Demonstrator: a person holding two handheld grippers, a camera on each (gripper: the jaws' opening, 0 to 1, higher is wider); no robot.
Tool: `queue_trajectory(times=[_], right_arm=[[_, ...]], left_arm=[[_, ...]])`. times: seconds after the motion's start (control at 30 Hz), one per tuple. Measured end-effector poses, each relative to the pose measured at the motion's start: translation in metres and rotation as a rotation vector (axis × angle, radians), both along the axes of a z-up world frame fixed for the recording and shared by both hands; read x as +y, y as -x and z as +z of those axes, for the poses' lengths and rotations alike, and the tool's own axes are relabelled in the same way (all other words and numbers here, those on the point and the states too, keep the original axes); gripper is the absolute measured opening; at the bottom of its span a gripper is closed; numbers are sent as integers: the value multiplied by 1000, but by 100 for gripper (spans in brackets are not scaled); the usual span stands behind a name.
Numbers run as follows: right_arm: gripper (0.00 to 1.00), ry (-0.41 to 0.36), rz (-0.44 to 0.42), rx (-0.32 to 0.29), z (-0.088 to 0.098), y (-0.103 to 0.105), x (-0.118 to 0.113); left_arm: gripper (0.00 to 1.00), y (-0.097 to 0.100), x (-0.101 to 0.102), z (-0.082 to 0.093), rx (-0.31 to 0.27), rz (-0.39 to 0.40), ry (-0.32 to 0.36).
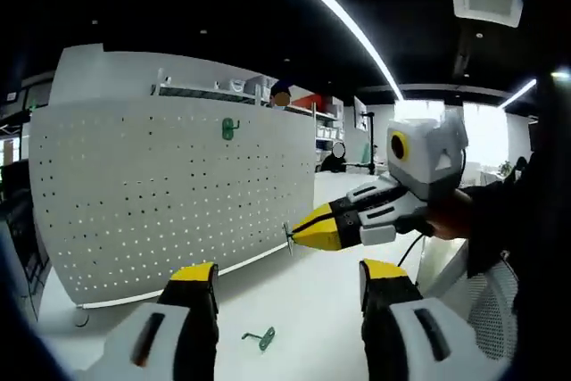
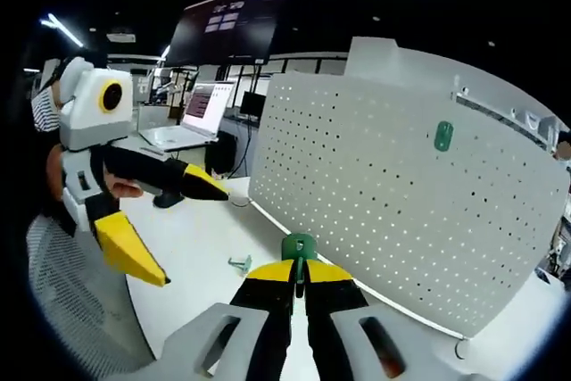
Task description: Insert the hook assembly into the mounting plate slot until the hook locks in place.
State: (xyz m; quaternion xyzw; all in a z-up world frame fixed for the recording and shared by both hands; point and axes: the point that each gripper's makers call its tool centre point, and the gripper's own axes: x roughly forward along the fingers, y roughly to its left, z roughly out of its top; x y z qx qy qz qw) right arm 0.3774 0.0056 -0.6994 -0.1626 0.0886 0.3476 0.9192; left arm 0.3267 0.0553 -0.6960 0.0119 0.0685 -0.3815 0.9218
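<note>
A white perforated mounting plate (image 1: 169, 194) stands upright on the white table (image 1: 303, 310); it also shows in the right gripper view (image 2: 401, 202). One green hook (image 1: 230, 128) hangs high on the plate (image 2: 443, 136). A second green hook (image 2: 299, 246) is pinched in my right gripper (image 2: 299, 270), which is shut on it just short of the plate's lower edge. In the left gripper view the right gripper (image 1: 305, 231) comes in from the right beside the plate's edge. A third green hook (image 1: 261, 338) lies loose on the table (image 2: 239, 263). My left gripper (image 1: 287, 281) is open and holds nothing (image 2: 196, 236).
A laptop (image 2: 192, 118) and a large dark screen (image 2: 227, 28) stand behind the table. Shelves (image 1: 232, 91) run behind the plate. A person's hand and sleeve (image 1: 473, 220) hold the right gripper. White table surface lies in front of the plate.
</note>
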Motion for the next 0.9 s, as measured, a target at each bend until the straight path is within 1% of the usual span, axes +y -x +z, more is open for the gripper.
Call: queue_trajectory(times=[0.2,0.37,0.57,0.8,0.9], right_arm=[[1,-6,-35,-28,14,-12,-9],[1,-18,-72,-56,29,-23,-19],[1,-61,-124,-77,47,-40,-32],[1,-86,-178,-128,75,-61,-47],[1,-109,-211,-150,89,-74,-55]], left_arm=[[77,4,-2,-6,-11,-7,-10],[79,5,-3,-11,-10,-15,-15],[80,7,-4,-15,-11,-20,-33],[82,6,-4,-17,-5,-17,-28],[83,5,-5,-19,-3,-20,-36]])
